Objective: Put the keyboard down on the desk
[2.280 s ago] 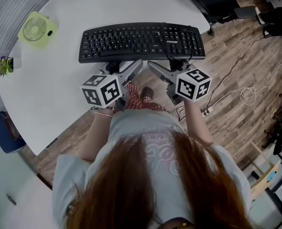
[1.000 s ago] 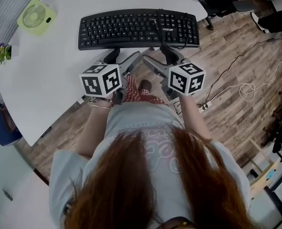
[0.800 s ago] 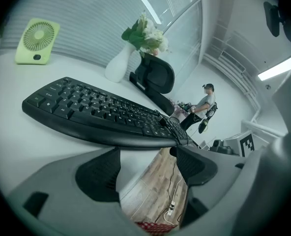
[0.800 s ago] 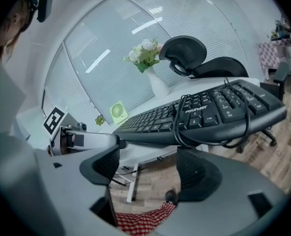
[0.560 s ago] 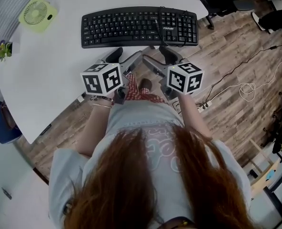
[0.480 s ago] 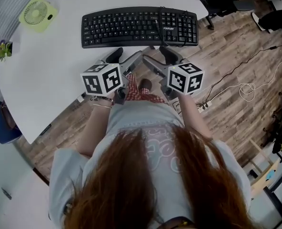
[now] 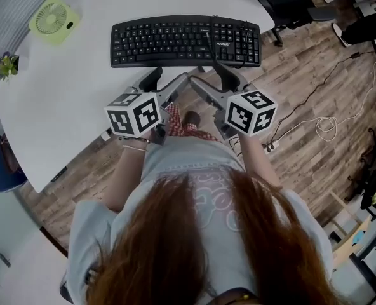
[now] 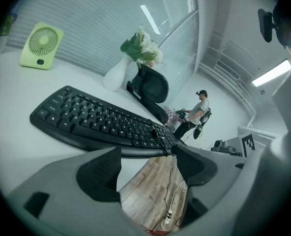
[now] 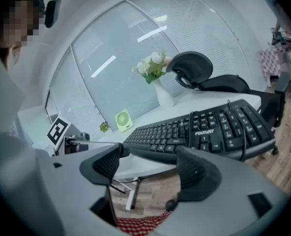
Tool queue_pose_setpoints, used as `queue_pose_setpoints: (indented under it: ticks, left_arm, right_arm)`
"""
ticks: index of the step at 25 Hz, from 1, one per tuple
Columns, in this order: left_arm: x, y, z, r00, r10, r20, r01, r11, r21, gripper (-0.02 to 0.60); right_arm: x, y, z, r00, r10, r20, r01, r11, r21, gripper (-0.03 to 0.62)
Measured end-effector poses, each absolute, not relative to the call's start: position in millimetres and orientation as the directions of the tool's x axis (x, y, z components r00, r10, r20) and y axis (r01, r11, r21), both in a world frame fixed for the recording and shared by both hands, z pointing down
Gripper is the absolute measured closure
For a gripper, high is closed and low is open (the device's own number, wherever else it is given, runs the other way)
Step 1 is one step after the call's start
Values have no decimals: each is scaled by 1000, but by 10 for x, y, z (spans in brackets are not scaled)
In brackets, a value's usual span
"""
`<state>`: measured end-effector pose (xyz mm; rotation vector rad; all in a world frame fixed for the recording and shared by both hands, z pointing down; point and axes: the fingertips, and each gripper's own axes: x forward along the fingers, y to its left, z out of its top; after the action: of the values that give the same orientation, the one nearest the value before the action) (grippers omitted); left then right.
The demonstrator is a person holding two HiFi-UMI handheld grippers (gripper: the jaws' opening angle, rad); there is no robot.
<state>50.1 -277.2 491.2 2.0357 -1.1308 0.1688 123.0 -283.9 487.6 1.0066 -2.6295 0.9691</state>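
Observation:
The black keyboard [image 7: 185, 40] lies flat on the white desk [image 7: 67, 94], close to the desk's front edge, with its cable looped over the right-hand keys. Both grippers hang just short of it, over the floor, touching nothing. My left gripper [image 7: 167, 81] is open and empty. In the left gripper view the keyboard [image 8: 101, 124] sits beyond the spread pads [image 8: 99, 173], and only floor shows between them. My right gripper [image 7: 212, 81] is open too. The keyboard [image 9: 204, 132] is ahead of that gripper [image 9: 153, 168] in the right gripper view.
A green fan [image 7: 53, 19] and a small plant [image 7: 8, 65] stand on the desk's far left. A white vase of flowers [image 8: 121, 70] and a black office chair [image 8: 150, 85] are behind the keyboard. Cables [image 7: 328, 122] and a power strip [image 7: 270, 148] lie on the wood floor.
Both grippers have drawn back from the keyboard's front edge toward the person. A gap now separates their pads from the keyboard, which stays on the desk.

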Motion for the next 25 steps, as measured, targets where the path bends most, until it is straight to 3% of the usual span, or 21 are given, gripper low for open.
queue_pose_setpoints:
  ticks: [14,19,25]
  left_arm:
    - [542,-2961,3880,623,-731,277,-752,-463,469,252]
    - [587,-3044,3503,636,-739,223,-753,-531,389,252]
    - [592,-3182,3146,637,-757,148,-757,-577,308,253]
  right_arm:
    - [1348,-3145,3835,-745,-644,173,-650,643,-405,257]
    - [1441,-3251,3443,-707,-700,96,-685,647,-335,332]
    - [1383,-3298,3156,-709,-704,46,-686,674,-275,353]
